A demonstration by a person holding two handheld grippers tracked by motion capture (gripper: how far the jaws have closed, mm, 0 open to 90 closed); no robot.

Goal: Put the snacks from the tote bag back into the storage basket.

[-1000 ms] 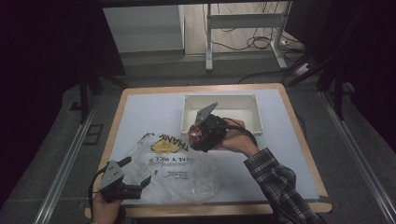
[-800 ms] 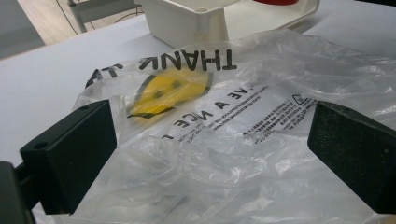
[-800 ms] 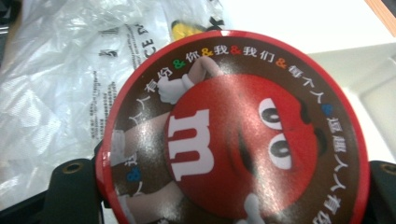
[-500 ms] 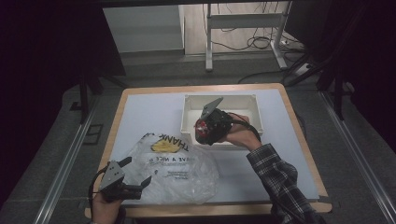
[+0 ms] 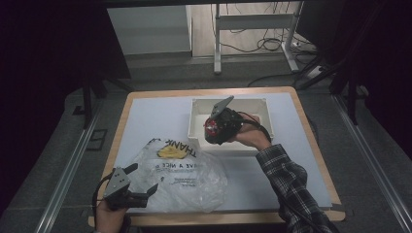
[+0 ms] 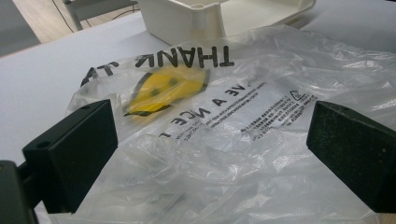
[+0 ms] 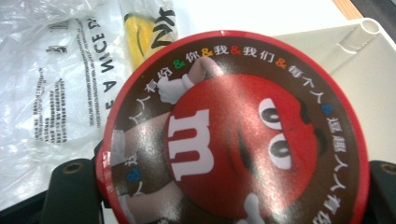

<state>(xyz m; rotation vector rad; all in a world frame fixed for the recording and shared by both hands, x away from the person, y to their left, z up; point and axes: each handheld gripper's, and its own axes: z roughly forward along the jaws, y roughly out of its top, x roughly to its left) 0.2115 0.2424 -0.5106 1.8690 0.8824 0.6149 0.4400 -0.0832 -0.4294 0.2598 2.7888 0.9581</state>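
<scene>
Starting on your left: your left gripper [image 5: 130, 190] sits at the near-left corner of the table [image 5: 145, 111], fingers [image 6: 70, 154] spread wide with nothing between them. The clear plastic bag [image 5: 184, 170] with the yellow smiley lies right ahead of those fingers, and its crumpled near edge runs between them but isn't pinched. Looks like that hand is just parked there to steady the bag if needed.

Moving right, your right gripper [image 5: 219, 127] is where the action is. Its fingers are clamped on the red round candy tin [image 7: 233, 130], gripping it by the sides. In the high view the tin [image 5: 212, 127] hangs at the near-left part of the white bin [image 5: 265, 104], just above the near wall as far as I can tell.

So I'd say you're in the drop-off step: tin out of the bag, on its way into the bin. Next you'll want to carry it a bit further over the wall, lower it toward the floor of the bin, then let go so it doesn't clip the rim.
</scene>
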